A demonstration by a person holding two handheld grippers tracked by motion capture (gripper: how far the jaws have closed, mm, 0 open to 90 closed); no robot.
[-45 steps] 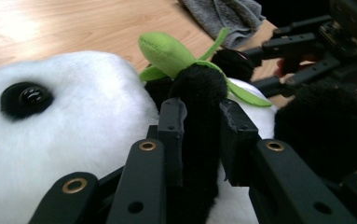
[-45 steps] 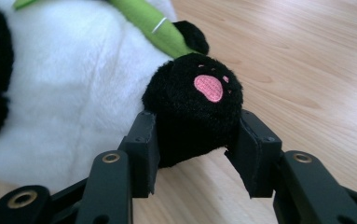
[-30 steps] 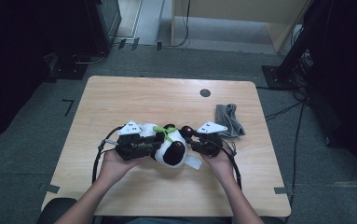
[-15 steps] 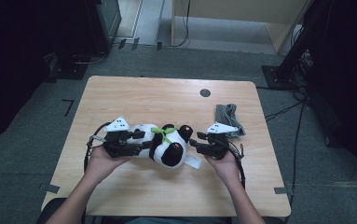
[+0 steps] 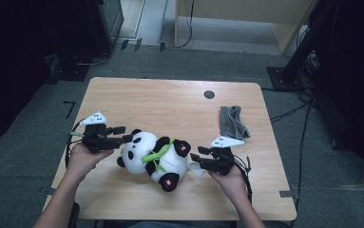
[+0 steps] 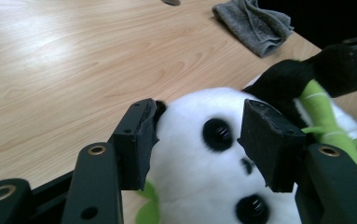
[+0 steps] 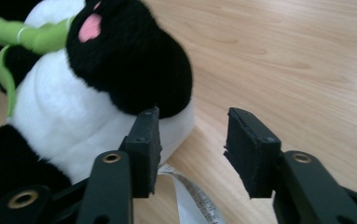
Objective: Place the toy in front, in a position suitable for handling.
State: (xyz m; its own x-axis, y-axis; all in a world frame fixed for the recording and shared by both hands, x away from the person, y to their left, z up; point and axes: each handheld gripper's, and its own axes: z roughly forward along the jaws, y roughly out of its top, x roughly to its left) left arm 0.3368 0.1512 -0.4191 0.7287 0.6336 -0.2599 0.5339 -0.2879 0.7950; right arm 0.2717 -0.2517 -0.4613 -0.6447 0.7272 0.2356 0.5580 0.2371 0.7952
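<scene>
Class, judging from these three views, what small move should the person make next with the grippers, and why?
Probably draw both back a little more: the left gripper stands open around the panda's head, the right gripper open beside its leg, neither gripping; the toy lies on the table.

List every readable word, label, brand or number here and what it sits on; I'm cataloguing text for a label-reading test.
White fabric tag sewn to the black-and-white plush panda toy: faint grey print, too small and blurred to read.
Folded grey cloth, light wooden table, black grippers: no text visible on them.
</scene>
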